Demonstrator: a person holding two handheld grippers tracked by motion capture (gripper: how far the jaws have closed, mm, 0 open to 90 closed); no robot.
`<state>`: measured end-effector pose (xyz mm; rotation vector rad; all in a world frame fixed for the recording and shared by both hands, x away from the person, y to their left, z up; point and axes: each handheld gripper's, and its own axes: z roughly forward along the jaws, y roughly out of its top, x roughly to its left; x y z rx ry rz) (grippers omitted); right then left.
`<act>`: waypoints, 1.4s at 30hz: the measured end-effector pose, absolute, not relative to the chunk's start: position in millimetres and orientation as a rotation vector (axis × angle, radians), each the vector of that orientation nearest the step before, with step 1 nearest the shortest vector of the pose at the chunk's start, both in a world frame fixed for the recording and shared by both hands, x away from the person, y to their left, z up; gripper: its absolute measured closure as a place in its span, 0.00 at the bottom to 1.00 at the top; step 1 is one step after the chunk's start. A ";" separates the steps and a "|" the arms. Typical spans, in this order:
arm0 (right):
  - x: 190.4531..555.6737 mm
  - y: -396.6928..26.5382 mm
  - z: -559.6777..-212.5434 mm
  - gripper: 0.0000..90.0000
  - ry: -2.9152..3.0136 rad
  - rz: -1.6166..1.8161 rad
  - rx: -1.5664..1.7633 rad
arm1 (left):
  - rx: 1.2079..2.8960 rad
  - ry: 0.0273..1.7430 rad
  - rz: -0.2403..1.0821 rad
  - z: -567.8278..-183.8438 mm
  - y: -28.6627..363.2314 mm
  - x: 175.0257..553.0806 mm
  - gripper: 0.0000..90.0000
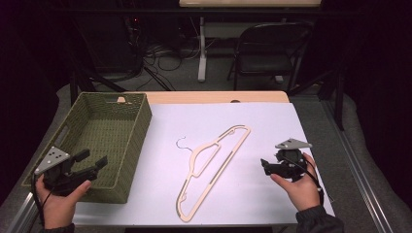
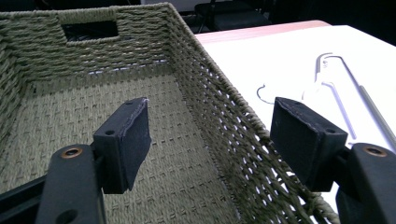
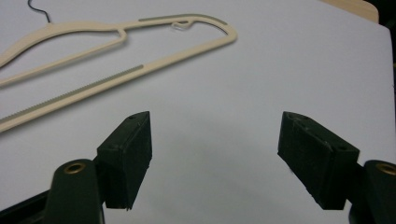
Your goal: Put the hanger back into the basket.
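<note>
hanger (image 1: 214,170) lies flat on the white surface (image 1: 272,126), mid-way btwn your two hands, wire hook toward the basket (image 1: 104,141), long bar running diagonally away from you. nothing touches it. lying flat like that there's little to get under, so imo the thin bar or a shoulder is the place to pinch.

your right tongs (image 1: 267,167) hover near the hanger's right side, apart from it, jaws spread wide w/ nothing btwn them; in the right gripper view the pads (image 3: 128,156) frame bare white sheet, w/ the hanger (image 3: 116,51) up ahead and to the left. looks lined up for a reach, not there yet.

your left tongs (image 1: 92,162) sit over the near end of the green woven basket, also spread and empty. in the left gripper view the right pad (image 2: 303,140) hangs outside the basket wall (image 2: 219,121), the other pad over the inside, so they straddle the rim w/o touching. prob parked there to steady or wait. basket is empty, likely where the hanger goes.
</note>
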<state>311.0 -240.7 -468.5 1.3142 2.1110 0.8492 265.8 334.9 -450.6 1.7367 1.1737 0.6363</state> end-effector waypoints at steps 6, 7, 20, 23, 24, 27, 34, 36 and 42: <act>339.0 -209.1 -453.4 0.28 2.199 0.836 1.232 | 1.749 1.170 0.632 -450.5 331.3 265.4 0.32; 343.2 -203.7 -451.6 0.28 2.215 0.834 1.235 | 1.749 1.167 0.629 -450.4 330.9 265.5 0.32; 383.2 -160.6 -419.7 0.29 2.291 0.841 1.212 | 1.752 1.162 0.628 -450.8 329.8 264.6 0.33; 387.8 -156.4 -421.2 0.29 2.307 0.828 1.222 | 1.757 1.157 0.629 -450.6 329.1 264.6 0.33; 390.0 -154.0 -423.4 0.29 2.308 0.821 1.224 | 1.757 1.157 0.627 -450.7 328.8 264.7 0.33; 392.1 -152.3 -425.8 0.29 2.319 0.814 1.228 | 1.759 1.158 0.626 -451.2 328.5 264.9 0.34; 399.5 -143.4 -436.1 0.29 2.349 0.782 1.247 | 1.763 1.157 0.624 -451.5 328.1 265.2 0.34; 401.1 -137.6 -441.9 0.29 2.350 0.787 1.241 | 1.761 1.158 0.625 -451.9 327.8 265.3 0.34; 403.3 -117.5 -456.7 0.31 2.399 0.732 1.233 | 1.764 1.157 0.625 -452.0 327.6 265.3 0.34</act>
